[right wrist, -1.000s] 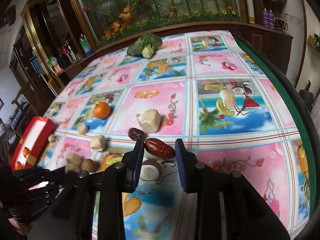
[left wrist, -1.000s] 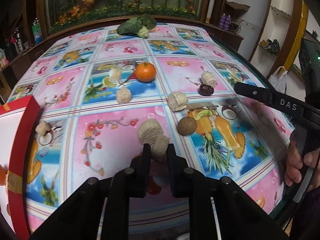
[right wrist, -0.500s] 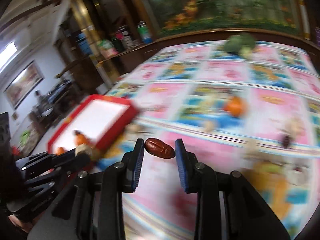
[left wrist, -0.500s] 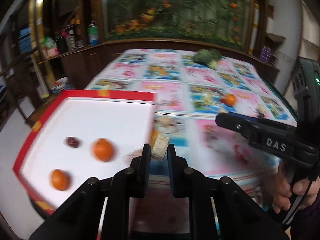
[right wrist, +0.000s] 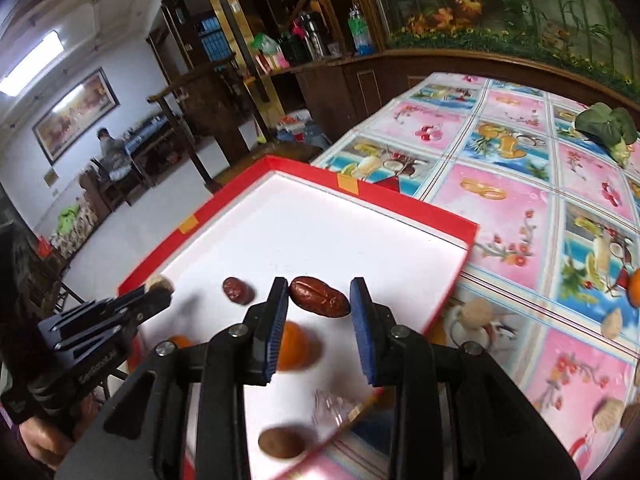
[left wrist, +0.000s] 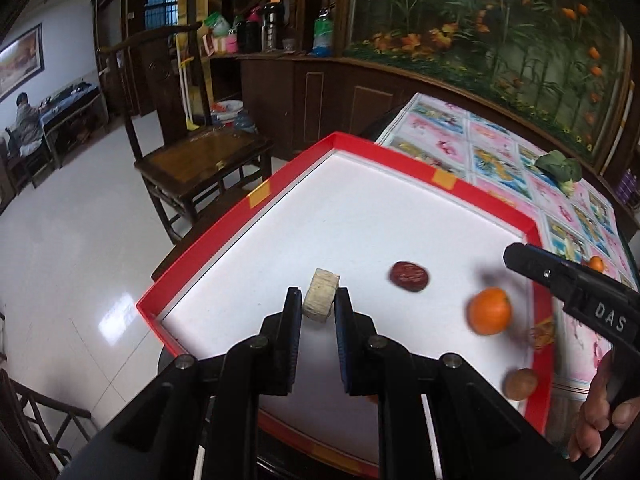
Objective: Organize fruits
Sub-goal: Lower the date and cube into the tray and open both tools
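Note:
My left gripper (left wrist: 318, 307) is shut on a beige fruit chunk (left wrist: 321, 295) and holds it over the near left part of the red-rimmed white tray (left wrist: 360, 216). My right gripper (right wrist: 319, 295) is shut on a brown date (right wrist: 319, 297) above the same tray (right wrist: 320, 216). In the tray lie a dark red date (left wrist: 409, 277), an orange (left wrist: 489, 311) and a brown round fruit (left wrist: 519, 384). In the right wrist view they show as the dark date (right wrist: 237, 290), the orange (right wrist: 294, 345) and the brown fruit (right wrist: 281, 441). The left gripper also shows there (right wrist: 158, 286).
The tray sits at the left edge of the fruit-print tablecloth (right wrist: 520, 184). Beige chunks (right wrist: 474, 312) and another orange (right wrist: 634, 288) lie on the cloth to the right, a green vegetable (right wrist: 608, 124) at the back. A wooden chair (left wrist: 200, 160) stands beyond the tray.
Both grippers have swung left from the table to over the tray, each still carrying its piece. The tray now fills both views.

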Demonstrator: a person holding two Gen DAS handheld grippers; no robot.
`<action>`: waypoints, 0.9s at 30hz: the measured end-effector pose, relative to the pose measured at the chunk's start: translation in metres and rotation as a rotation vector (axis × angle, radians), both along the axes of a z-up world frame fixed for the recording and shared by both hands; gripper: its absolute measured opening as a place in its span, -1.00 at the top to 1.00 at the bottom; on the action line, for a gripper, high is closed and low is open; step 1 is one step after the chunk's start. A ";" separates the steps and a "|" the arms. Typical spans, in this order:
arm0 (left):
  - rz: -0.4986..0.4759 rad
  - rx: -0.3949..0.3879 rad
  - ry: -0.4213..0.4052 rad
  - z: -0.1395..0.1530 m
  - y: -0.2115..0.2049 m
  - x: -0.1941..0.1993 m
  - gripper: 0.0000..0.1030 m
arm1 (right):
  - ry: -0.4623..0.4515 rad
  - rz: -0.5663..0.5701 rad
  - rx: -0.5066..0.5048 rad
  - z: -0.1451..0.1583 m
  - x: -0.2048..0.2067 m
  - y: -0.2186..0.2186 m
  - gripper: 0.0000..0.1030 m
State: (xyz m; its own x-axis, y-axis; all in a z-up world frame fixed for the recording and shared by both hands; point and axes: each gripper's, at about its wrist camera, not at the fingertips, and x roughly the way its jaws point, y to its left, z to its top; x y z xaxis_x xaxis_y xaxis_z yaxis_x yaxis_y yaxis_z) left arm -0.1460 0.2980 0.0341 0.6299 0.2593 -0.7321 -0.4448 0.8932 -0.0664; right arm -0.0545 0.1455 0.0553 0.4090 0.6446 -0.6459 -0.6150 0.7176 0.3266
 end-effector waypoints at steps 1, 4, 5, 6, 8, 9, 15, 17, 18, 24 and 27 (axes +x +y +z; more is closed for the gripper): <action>0.003 -0.008 0.007 -0.004 0.003 0.001 0.72 | 0.009 -0.004 -0.012 -0.002 0.002 0.003 0.34; 0.005 -0.019 0.021 -0.010 0.007 0.003 0.72 | 0.041 -0.023 -0.052 -0.009 0.008 0.015 0.34; 0.003 -0.021 0.030 -0.012 0.009 0.004 0.72 | 0.049 -0.033 -0.067 -0.013 0.010 0.019 0.34; 0.003 -0.025 0.038 -0.015 0.009 0.006 0.71 | 0.057 -0.037 -0.079 -0.015 0.012 0.022 0.34; 0.001 -0.014 0.036 -0.014 0.010 0.003 0.71 | 0.068 -0.061 -0.111 -0.020 0.016 0.027 0.34; 0.001 -0.012 0.039 -0.013 0.010 0.003 0.71 | 0.058 -0.074 -0.132 -0.023 0.016 0.028 0.33; 0.000 -0.016 0.047 -0.013 0.010 0.002 0.40 | 0.070 -0.052 -0.124 -0.022 0.016 0.031 0.09; 0.018 0.002 0.060 -0.011 0.008 0.001 -0.01 | 0.051 -0.038 -0.116 -0.019 0.014 0.029 0.01; 0.029 0.014 0.054 -0.010 0.006 0.000 -0.15 | 0.040 -0.041 -0.108 -0.017 0.013 0.026 0.01; 0.019 0.024 -0.011 0.012 -0.011 -0.007 -0.22 | -0.057 -0.046 0.038 0.003 0.003 -0.024 -0.05; -0.055 0.055 -0.039 0.024 -0.039 -0.005 -0.32 | -0.093 -0.070 0.080 0.008 0.001 -0.061 -0.13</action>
State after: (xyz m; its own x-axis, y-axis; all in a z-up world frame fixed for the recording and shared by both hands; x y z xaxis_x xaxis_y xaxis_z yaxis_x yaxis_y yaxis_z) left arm -0.1514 0.2592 0.0580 0.6718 0.2623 -0.6927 -0.3929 0.9190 -0.0331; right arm -0.0532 0.0841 0.0635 0.5109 0.6603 -0.5505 -0.5944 0.7340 0.3286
